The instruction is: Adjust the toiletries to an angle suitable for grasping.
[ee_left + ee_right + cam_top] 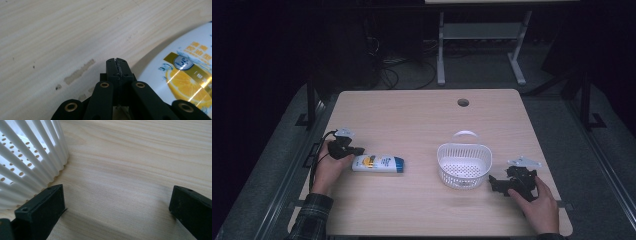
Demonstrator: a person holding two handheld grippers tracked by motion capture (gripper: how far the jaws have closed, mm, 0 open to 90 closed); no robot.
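I see the bottle point(378, 163) lying flat on its side on the left half of the table point(422, 120), a smooth white plastic tube shape with a blue cap at its right end and a glossy label; in my left gripper view the label point(190, 80) shows a lemon slice, a gold band and a small blue crest, and the rounded white body curves away at the right edge. My left gripper point(354, 150) sits just beside the bottle's white end, held in my left hand point(328, 167); its two black jaws are pressed flat together with nothing between them, the tips point(117, 65) hanging over bare wood next to the bottle, whether touching it I cannot tell. The wood here is pale, with fine straight grain, a few scuffs and a worn patch. To the right of centre stands the basket point(463, 165), white plastic, oval, with a thin arched handle, slatted ribbed walls and a perforated bottom. My right gripper point(497, 184) lies just beside its right wall, in my right hand point(539, 202); its jaws stand wide apart and empty, one blocky black jaw close by the basket's ribs point(27, 162), the other well off over bare wood. A round cable hole point(463, 102) sits near the table's far edge.
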